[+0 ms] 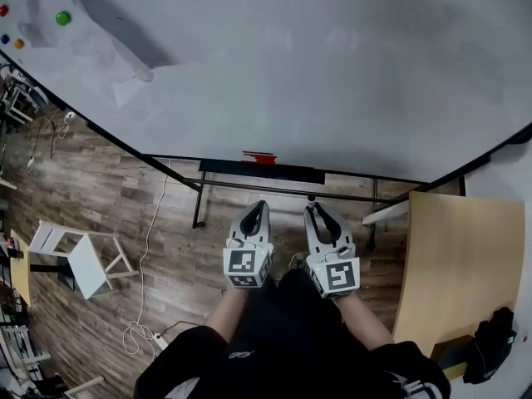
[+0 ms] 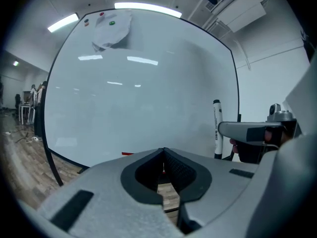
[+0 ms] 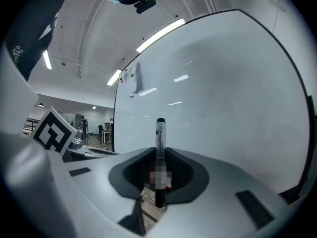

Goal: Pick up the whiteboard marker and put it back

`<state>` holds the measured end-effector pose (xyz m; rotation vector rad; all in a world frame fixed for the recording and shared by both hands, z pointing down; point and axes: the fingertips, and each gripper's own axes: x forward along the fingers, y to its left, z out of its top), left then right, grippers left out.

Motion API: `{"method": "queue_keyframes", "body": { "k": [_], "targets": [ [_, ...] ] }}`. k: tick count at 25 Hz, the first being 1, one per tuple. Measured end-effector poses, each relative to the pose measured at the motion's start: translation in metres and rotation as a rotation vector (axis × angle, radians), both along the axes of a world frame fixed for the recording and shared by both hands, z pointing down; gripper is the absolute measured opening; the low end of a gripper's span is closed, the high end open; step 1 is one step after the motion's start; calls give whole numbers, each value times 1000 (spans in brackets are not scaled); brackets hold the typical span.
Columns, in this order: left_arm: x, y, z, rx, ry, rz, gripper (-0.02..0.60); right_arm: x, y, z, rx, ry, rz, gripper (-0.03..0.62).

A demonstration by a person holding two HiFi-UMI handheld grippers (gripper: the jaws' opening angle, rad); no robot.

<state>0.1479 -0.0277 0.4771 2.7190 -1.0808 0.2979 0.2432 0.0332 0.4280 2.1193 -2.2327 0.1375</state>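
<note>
Magnets: a green one (image 1: 62, 18) and a red one (image 1: 3, 10) sit at the far left top corner of the whiteboard (image 1: 332, 73).
Paper sheet: a pale sheet (image 1: 91, 40) hangs on the board just beside the magnets.
Stool: a white stool (image 1: 83, 260) stands on the wooden floor at the left, well apart from the person.
Cable: a white cable (image 1: 145, 306) trails across the floor between the stool and the person's legs.
Left gripper: the left gripper (image 2: 163, 152) is held level towards the board. Its jaws are brought together at the tips with nothing between them.
Tray: a dark ledge (image 1: 291, 173) runs under the board's lower edge, and a red object (image 1: 259, 157) lies on it.
Right gripper: the right gripper (image 3: 159, 155) is just beside the left one, and its jaws are clamped on the whiteboard marker.
Whiteboard marker: the whiteboard marker (image 3: 160, 138) stands upright between the right jaws, one black end above them and the other below. It is in front of the board and apart from the ledge.
Table: a light wooden table (image 1: 457, 264) stands at the right.
Black bundle: a dark item (image 1: 492, 343) rests on the table's near corner.
</note>
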Motion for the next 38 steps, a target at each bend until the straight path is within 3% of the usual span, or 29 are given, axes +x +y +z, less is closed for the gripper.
{"method": "queue_keyframes", "body": {
  "k": [3,8,17,26,32,35,38],
  "targets": [
    [-15,-7,-8,14,11,-31,6,-12,-12,1,-8,2,-23,52],
    [-63,-24,-17,38,13,-119,6,-63,-34,1,47,70,-168,52],
    [-156,-32,-25,57,-2,-316,6,-151,-79,1,36,75,-364,52],
    [-181,-34,-17,42,-18,-381,6,-176,-98,23,-29,107,-438,52],
    [-195,-44,2,-2,-36,-354,6,-196,-117,53,-177,303,-467,52],
    [-214,-58,8,-19,-22,-345,6,-212,-135,64,-224,449,-471,52],
    [-237,-77,22,-55,0,-315,6,-231,-153,74,-273,530,-465,52]
  ]
}}
